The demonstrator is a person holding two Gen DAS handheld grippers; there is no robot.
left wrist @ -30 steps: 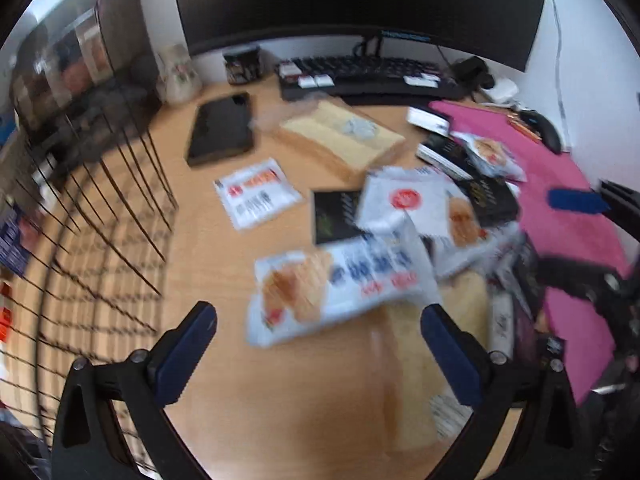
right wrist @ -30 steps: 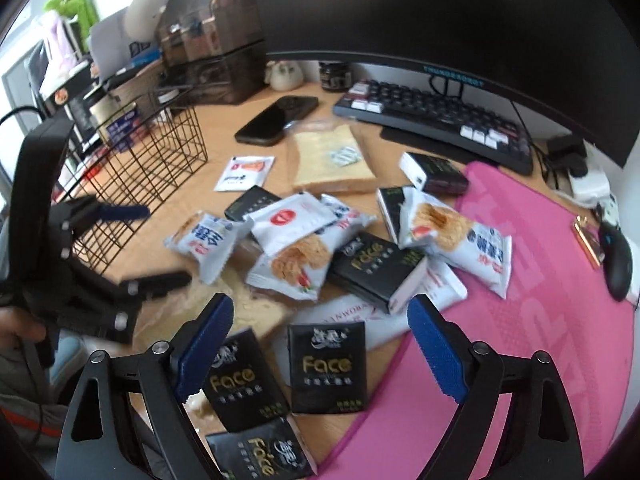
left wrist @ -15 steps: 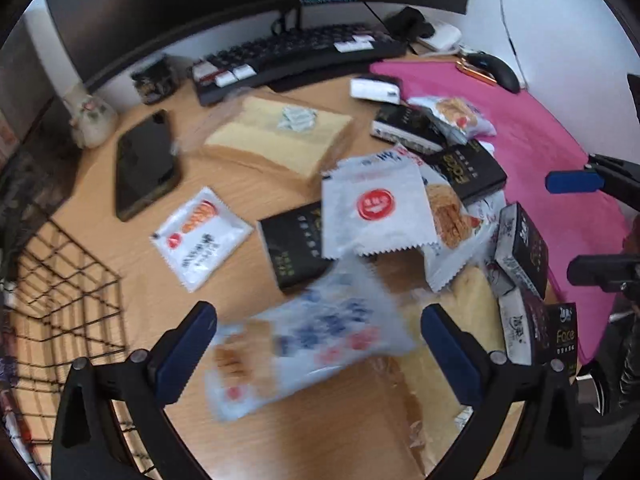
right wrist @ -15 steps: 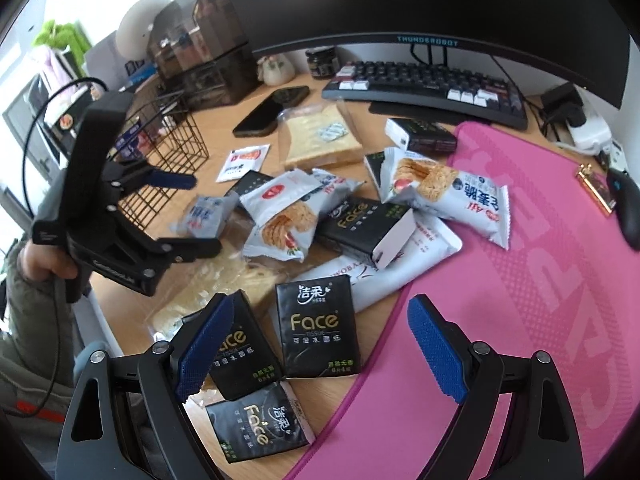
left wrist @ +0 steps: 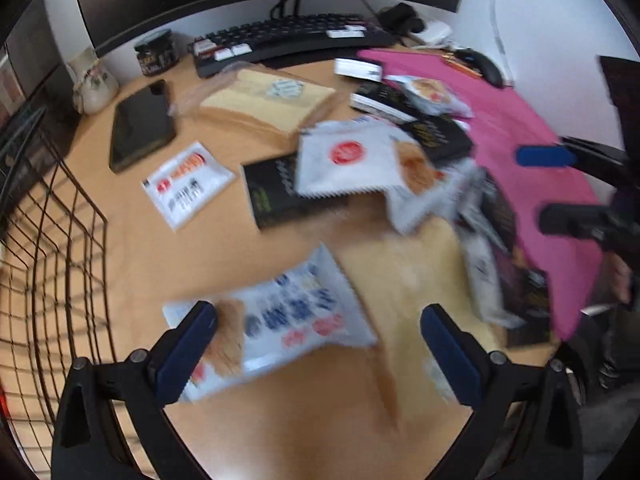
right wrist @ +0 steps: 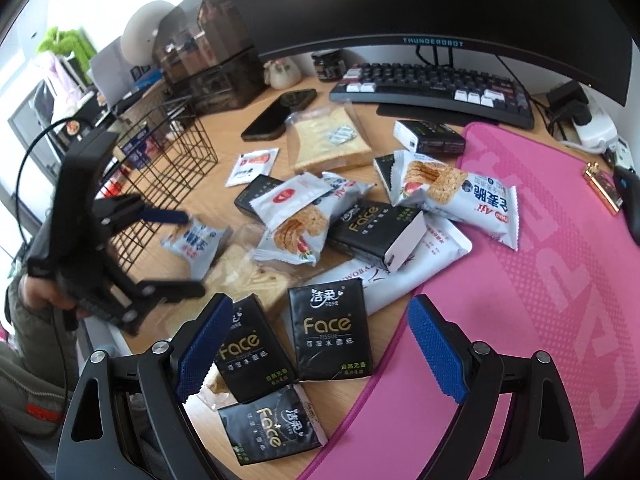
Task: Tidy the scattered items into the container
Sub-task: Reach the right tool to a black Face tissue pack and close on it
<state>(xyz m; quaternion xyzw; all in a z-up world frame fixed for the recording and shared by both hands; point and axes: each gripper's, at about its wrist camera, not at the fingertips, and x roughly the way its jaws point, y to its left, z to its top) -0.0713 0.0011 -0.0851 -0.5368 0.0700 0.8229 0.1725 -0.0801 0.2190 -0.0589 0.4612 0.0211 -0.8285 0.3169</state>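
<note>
A black wire basket [left wrist: 52,264] stands at the desk's left; it also shows in the right wrist view [right wrist: 168,156]. Snack packets and black tissue packs lie scattered over the wooden desk. My left gripper [left wrist: 320,344] is open, its jaws on either side of a blue and white cracker packet [left wrist: 288,320], which also shows in the right wrist view [right wrist: 198,240]. My right gripper [right wrist: 320,352] is open and empty above black Face tissue packs [right wrist: 330,334]. A bagged bread slice [right wrist: 326,144] lies further back.
A phone [left wrist: 142,124], a keyboard [right wrist: 432,88], a monitor and a small jar stand at the back. A pink mat [right wrist: 540,260] covers the right side, with a mouse at its far edge. A small red and white sachet [left wrist: 188,182] lies near the basket.
My left gripper has swung away from the basket and come down towards the blue and white cracker packet, which now sits between its jaws. My right gripper has pulled back slightly.
</note>
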